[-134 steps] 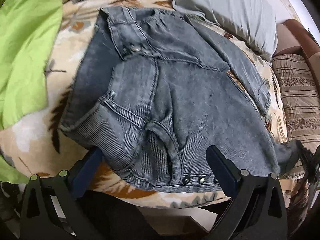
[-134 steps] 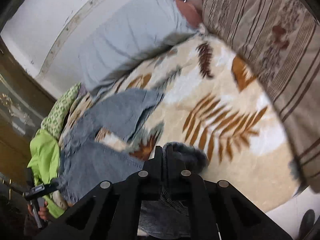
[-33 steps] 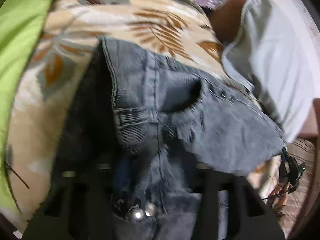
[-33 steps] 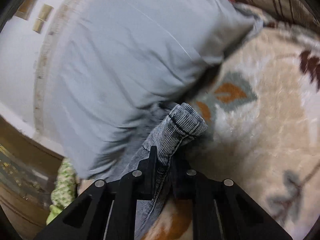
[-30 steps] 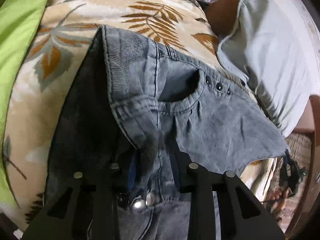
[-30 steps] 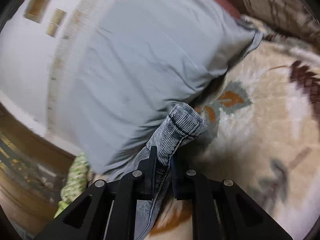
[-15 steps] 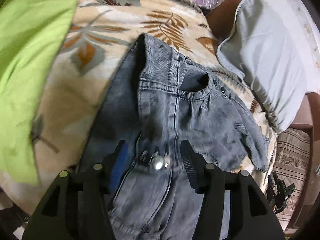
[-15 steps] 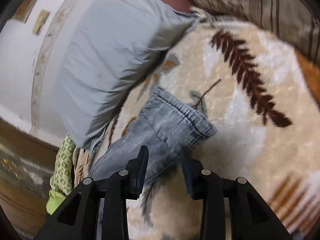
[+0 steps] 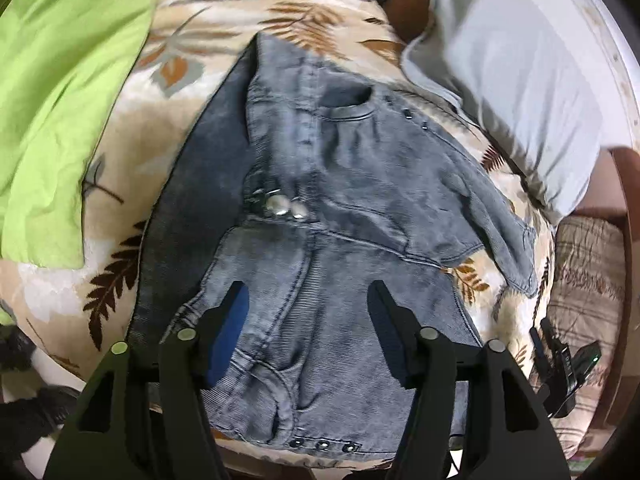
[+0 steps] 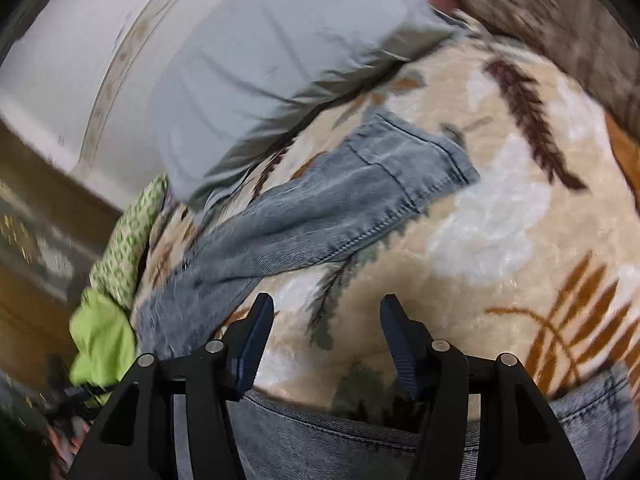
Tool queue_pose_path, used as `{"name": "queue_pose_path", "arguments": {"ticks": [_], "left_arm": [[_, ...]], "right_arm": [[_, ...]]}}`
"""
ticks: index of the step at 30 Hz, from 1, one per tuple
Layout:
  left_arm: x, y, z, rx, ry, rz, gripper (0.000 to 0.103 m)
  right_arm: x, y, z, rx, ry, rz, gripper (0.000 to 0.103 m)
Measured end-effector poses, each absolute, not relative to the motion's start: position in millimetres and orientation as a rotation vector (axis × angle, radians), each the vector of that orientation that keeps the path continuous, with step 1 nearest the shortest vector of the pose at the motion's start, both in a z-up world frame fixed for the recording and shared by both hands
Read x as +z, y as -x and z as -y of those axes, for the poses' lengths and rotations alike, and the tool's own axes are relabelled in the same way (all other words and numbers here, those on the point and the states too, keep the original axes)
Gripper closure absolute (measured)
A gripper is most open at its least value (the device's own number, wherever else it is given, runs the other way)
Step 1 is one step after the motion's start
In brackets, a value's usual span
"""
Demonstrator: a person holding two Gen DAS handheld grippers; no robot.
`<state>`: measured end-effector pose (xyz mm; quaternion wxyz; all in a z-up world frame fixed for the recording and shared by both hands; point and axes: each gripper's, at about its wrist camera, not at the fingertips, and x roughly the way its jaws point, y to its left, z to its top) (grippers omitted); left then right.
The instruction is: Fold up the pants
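Pants (image 9: 320, 216) beyond the opening jaws

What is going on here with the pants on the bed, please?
A person is folding gray pants on a leaf-print blanket, with tongs in each hand. Both tongs are opening with no cloth between their jaws: the left tongs hang over the folded pants, and the right tongs are over bare blanket, short of a leg end lying near the gray pillow. The pants lie folded over themselves, free of both tongs.
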<state>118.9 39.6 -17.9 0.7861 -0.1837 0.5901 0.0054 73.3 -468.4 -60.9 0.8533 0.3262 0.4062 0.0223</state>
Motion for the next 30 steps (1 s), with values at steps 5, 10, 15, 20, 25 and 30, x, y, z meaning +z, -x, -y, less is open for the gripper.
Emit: {"name": "queue_pose_path", "arguments": {"ticks": [5,10,15,20,25,30], "left_arm": [[-9,-133,-24,0.045,0.314,-1.269,0.034],[-7,-154,-26,0.072,0.28,-1.283,0.033],[-6,-177,-35,0.11,0.235,-1.294,0.033],[-17,-202,-44,0.144,0.201,-1.316,0.033],[-33,-233,-66,0.129,0.289,-1.348,0.033],[-31,-263,-97,0.122,0.421,-1.332,0.033]], "right_arm": [[-35,-82,466,0.049,-0.549,-0.823,0.036],[-24,-101,485,0.019,-0.495,-0.824,0.035],[-26,-133,507,-0.022,-0.477,-0.856,0.034],[-36,-170,523,-0.051,-0.48,-0.879,0.034],[-48,-189,527,-0.062,-0.471,-0.918,0.034],[-58,-193,541,-0.107,-0.472,-0.954,0.033]]}}
